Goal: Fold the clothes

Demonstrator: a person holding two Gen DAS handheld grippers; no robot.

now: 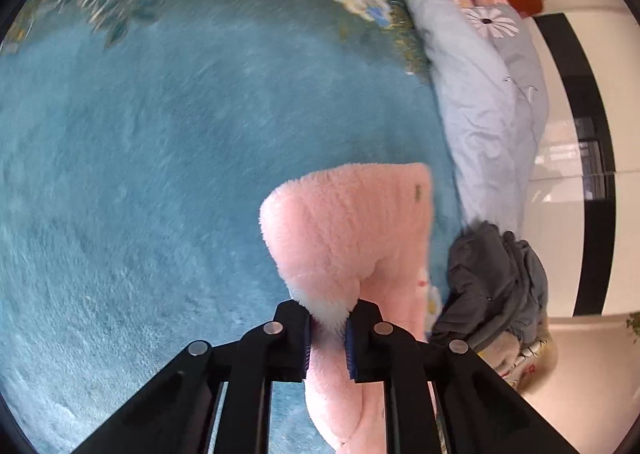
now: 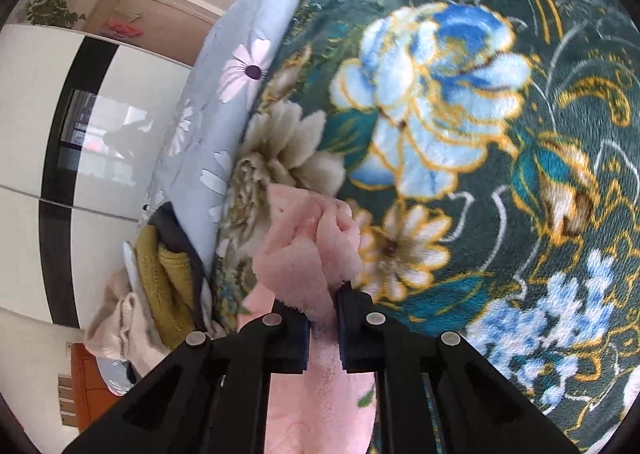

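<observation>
- Pink fluffy fleece garment (image 1: 352, 238) is clamped at a white-edged fold between the black fingers of the left gripper (image 1: 328, 328); the cloth rises from the jaws toward 12 o'clock and also hangs down between the fingers toward 6 o'clock.
- A small dark tag is seen on the garment near its upper edge, at about 1 o'clock from the jaws.
- Beneath the garment, a plush teal blanket with a flower border (image 1: 160, 154) is spread out, plain in the middle and patterned toward 12 o'clock.
- At 2 o'clock in the left wrist view, a pale blue quilt with daisy print (image 1: 480, 94) is bunched along the blanket's edge; a crumpled dark grey garment (image 1: 496, 282) lies at 4 o'clock, just beside the pink one.
- In the right wrist view, the right gripper (image 2: 322, 322) is closed on a bunched part of the same pink garment (image 2: 304, 250), held over the blanket's blue and cream flowers (image 2: 432, 102).
- A mustard knitted garment (image 2: 164, 286) is piled at 9 o'clock from those jaws, against the quilt (image 2: 240, 66).
</observation>
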